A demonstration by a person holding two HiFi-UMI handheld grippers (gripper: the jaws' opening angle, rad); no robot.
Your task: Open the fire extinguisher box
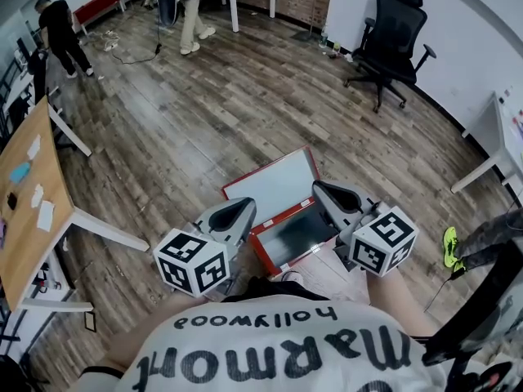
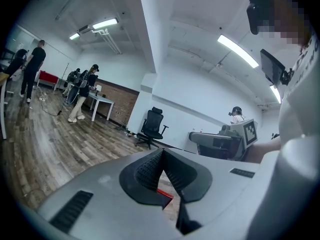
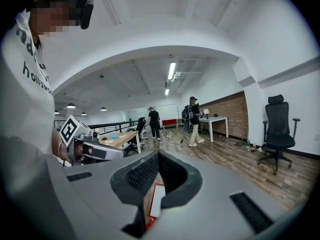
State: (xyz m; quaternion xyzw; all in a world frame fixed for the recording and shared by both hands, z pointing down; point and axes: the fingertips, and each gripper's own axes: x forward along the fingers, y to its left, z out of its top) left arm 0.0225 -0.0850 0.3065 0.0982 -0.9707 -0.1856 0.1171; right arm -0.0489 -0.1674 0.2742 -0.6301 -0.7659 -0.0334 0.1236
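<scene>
The red fire extinguisher box [image 1: 296, 237] lies on the wooden floor just in front of me. Its red-framed pale door [image 1: 274, 182] lies swung back on the floor beyond it, leaving the grey inside exposed. My left gripper [image 1: 245, 205] hovers at the box's left edge, jaws together with nothing between them. My right gripper [image 1: 320, 188] hovers over the box's right side, also shut and empty. In the left gripper view the left gripper [image 2: 161, 153] shows touching pads and a red sliver of the box [image 2: 165, 194] below. In the right gripper view the right gripper [image 3: 158, 155] is closed above the box [image 3: 156, 204].
A black office chair [image 1: 391, 39] stands at the back right. A wooden table [image 1: 29, 211] is at the left, a white table [image 1: 502, 137] at the right edge. Two people [image 1: 61, 35] [image 1: 192, 15] stand far back. A green shoe [image 1: 450, 246] is at the right.
</scene>
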